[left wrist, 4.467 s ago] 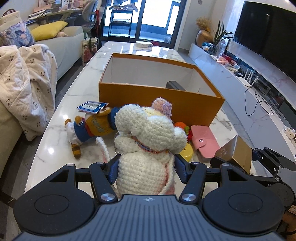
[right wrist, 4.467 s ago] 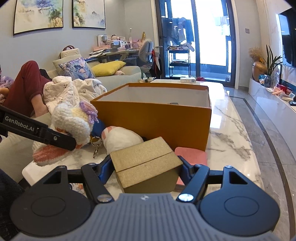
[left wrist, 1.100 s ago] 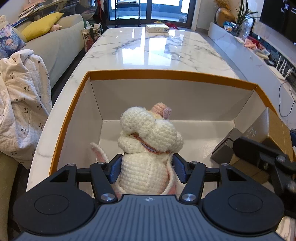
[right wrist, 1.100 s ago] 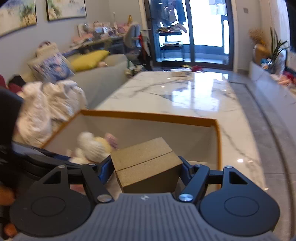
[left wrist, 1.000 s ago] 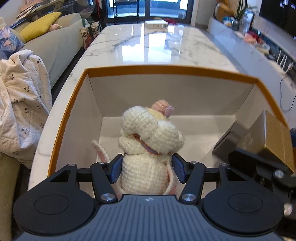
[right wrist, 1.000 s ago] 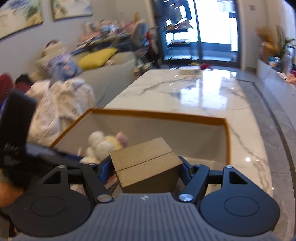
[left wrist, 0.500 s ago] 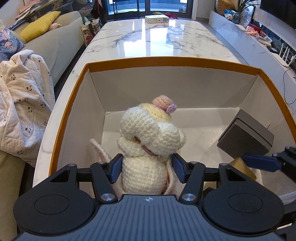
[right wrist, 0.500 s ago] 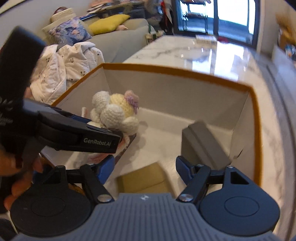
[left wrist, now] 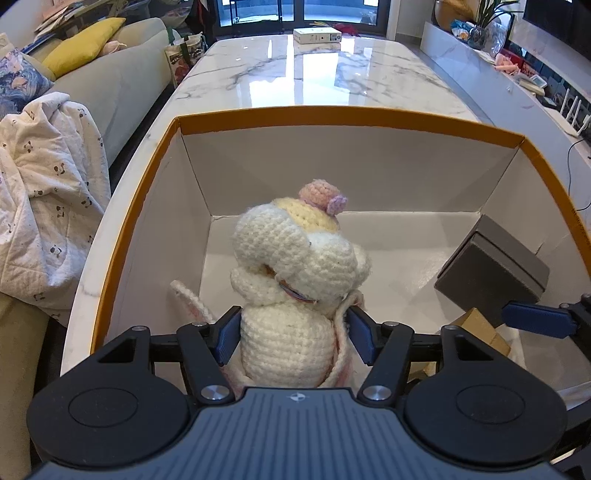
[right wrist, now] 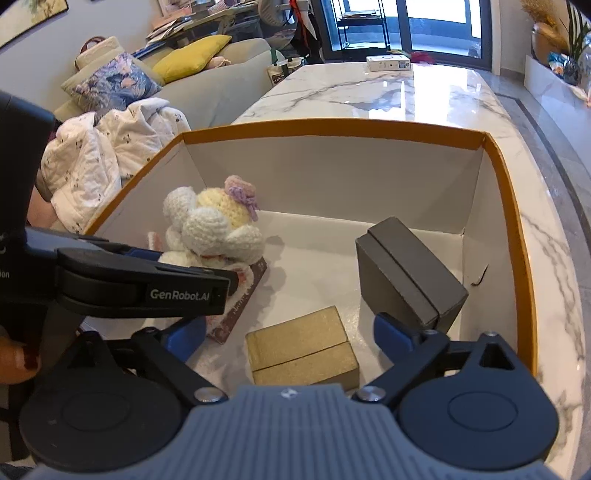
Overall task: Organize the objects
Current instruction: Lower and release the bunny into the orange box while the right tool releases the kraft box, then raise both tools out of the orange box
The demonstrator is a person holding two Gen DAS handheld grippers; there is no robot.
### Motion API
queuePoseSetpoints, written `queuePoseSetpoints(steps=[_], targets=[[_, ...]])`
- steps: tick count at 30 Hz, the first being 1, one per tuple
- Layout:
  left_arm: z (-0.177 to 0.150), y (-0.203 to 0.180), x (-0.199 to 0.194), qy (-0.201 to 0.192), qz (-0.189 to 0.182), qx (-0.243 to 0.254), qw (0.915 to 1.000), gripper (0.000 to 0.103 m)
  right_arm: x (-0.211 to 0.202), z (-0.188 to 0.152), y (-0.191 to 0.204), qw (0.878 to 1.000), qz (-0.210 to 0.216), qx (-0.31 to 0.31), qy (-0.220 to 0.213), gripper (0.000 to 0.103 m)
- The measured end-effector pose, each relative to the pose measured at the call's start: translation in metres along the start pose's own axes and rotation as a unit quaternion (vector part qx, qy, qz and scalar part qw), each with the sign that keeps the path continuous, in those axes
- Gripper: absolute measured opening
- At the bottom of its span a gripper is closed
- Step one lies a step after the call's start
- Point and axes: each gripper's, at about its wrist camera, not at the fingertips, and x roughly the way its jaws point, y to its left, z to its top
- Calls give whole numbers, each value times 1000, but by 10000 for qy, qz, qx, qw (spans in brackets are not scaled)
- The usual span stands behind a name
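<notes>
- Your right tool [right wrist: 288, 330] stands spread wide, its jaws having just been opening; nothing is pinched. The gold box [right wrist: 303, 350] lies free on the floor of the orange box [right wrist: 332, 127], near side, between the two pads but apart from both.
- Judged done: gold box delivered.
- Your left tool [left wrist: 293, 338] has the crocheted toy [left wrist: 295, 280] between its pads. Its jaws have just been opening a little; the right pad shows a slight gap from the wool, the left pad looks to be just at it. I read this as a grip being let go, pads no longer pressing, though the soft wool makes that hard to be sure of.
- In the right wrist view the toy [right wrist: 212, 229] sits at the left side of the orange box, its base partly on a flat dark card [right wrist: 243, 299] on the box floor. Judged: toy as good as placed.
- A dark grey box [right wrist: 410, 273] is also inside, at the right, tilted against the right wall.
- Left to do, as a judgement: clear both tools up out of the orange box without catching the toy or nudging the gold box.
- Whether more things wait outside the box cannot be told; the only visible tabletop [left wrist: 332, 74] is beyond it, and it carries only a small white box [left wrist: 317, 36] at its far end.
</notes>
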Motion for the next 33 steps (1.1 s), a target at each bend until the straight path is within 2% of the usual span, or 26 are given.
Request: queuePoseSetpoints(steps=[5, 10, 16, 20, 24, 28, 31, 33], targets=[[2, 4, -14, -198, -288, -96, 9993, 71, -5, 0, 6, 9999, -20, -107, -99, 102], [2, 4, -28, -481, -372, -29, 9981, 71, -15, -4, 11, 9987, 57, -291, -406, 102], [1, 16, -55, -1026, -554, -164, 9930, 71, -28, -6, 16, 9963, -40, -372, -768, 102], [-6, 30, -80, -1398, -654, -262, 9877, 71, -46, -8, 9, 9943, 113, -132, -1050, 102], [-23, 48, -110, -1714, -635, -448, 9821, 73, -76, -15, 3, 9900, 230, 217, -1375, 102], [-41, 61, -138, -1896, -810, -674, 9762, 74, -111, -28, 10, 9856, 172, 119, -1679, 102], [-74, 67, -154, -2108, -752, -719, 9720, 82, -137, -51, 18, 9811, 96, -90, -1931, 102], [-98, 70, -156, -2149, -670, -777, 9712, 83, -148, -71, 20, 9787, 68, -94, -2052, 102]])
